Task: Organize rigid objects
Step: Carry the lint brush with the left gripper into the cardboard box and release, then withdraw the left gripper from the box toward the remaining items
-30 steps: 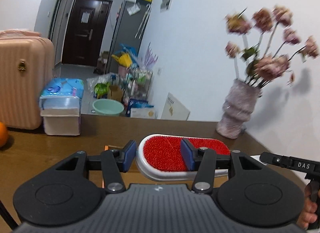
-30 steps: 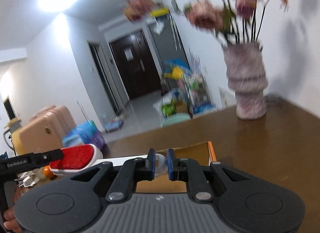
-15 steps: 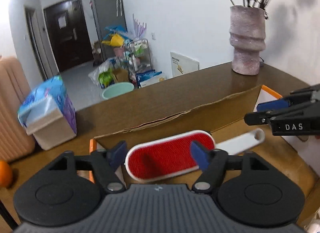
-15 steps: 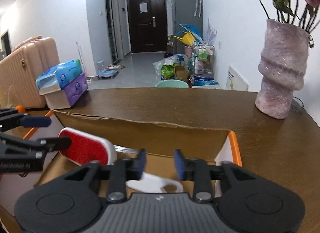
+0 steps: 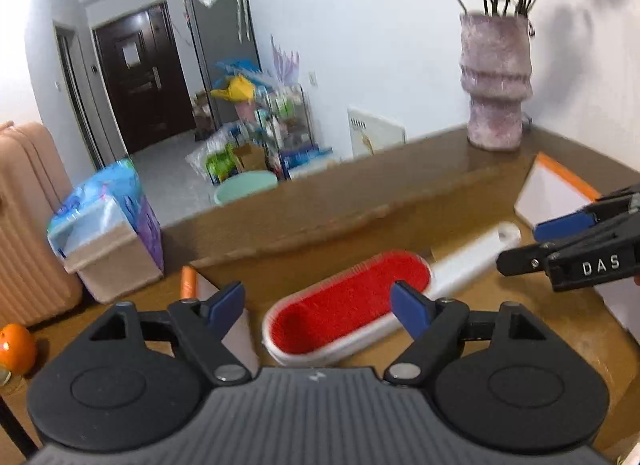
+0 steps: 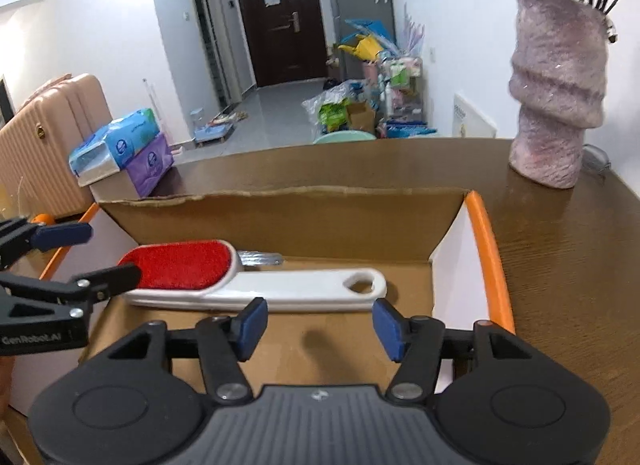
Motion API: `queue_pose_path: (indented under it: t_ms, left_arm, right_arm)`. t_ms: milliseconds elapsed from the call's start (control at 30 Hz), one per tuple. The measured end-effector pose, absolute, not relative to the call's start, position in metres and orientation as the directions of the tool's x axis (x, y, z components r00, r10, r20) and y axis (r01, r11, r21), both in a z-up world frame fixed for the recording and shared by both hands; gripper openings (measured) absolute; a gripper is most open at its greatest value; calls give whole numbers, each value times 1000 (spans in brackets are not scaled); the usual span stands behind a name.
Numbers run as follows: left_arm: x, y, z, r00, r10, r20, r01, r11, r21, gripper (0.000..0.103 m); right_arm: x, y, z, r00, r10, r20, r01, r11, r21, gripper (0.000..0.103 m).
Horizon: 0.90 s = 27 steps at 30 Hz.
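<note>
A white lint brush with a red pad [image 5: 352, 305] lies on the floor of an open cardboard box [image 6: 280, 221]; it also shows in the right wrist view [image 6: 256, 281]. My left gripper [image 5: 320, 305] is open above its red head, not touching it. My right gripper [image 6: 316, 325] is open just short of the brush's handle end, empty. Each gripper shows in the other's view: the right one [image 5: 560, 241] at the right, the left one [image 6: 84, 253] at the left.
The box has orange-edged white side flaps [image 6: 488, 249] and sits on a brown wooden table [image 6: 572, 265]. A vase of flowers [image 6: 560, 105] stands at the back right. A tissue box stack [image 6: 124, 153], a pink suitcase [image 5: 24, 217] and an orange [image 5: 16, 349] are to the left.
Both grippers have opened and let go of the brush, which now lies in the box. A second ago each was shut on it above the table.
</note>
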State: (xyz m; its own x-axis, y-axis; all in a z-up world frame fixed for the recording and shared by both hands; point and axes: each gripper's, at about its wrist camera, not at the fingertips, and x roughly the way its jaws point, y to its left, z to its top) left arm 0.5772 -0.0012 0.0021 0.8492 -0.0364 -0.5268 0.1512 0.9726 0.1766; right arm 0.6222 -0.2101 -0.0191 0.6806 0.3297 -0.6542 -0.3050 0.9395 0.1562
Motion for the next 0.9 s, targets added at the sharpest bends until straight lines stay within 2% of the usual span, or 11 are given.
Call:
queue_pose_path:
  t_ms: [67, 133, 267, 400, 533, 633, 900]
  left_arm:
    - [565, 3, 10, 891, 12, -454, 81, 979, 185, 83]
    - [546, 11, 24, 906, 32, -423, 32, 989, 143, 84]
    - [502, 26, 55, 932, -13, -362, 35, 998, 54, 90]
    - [452, 31, 74, 948, -36, -317, 58, 997, 58, 95]
    - [390, 44, 77, 969, -61, -239, 77, 995, 58, 103]
    - [341, 54, 70, 979, -44, -199, 56, 997, 56, 103]
    - [225, 65, 52, 992, 3, -123, -6, 1000, -23, 103]
  right_arm:
    - [610, -210, -11, 751, 265, -605, -255, 961, 104, 77]
    - [591, -215, 2, 816, 189, -546, -187, 981, 61, 88]
    - [554, -227, 30, 872, 164, -462, -174, 985, 22, 90]
    - [517, -244, 50, 875, 196, -442, -181, 981, 76, 90]
    - [462, -252, 58, 886, 211, -413, -206, 977, 56, 92]
    - [416, -257, 57, 897, 238, -372, -233, 971, 58, 99]
    - [299, -262, 50, 932, 277, -232, -270, 961, 64, 102]
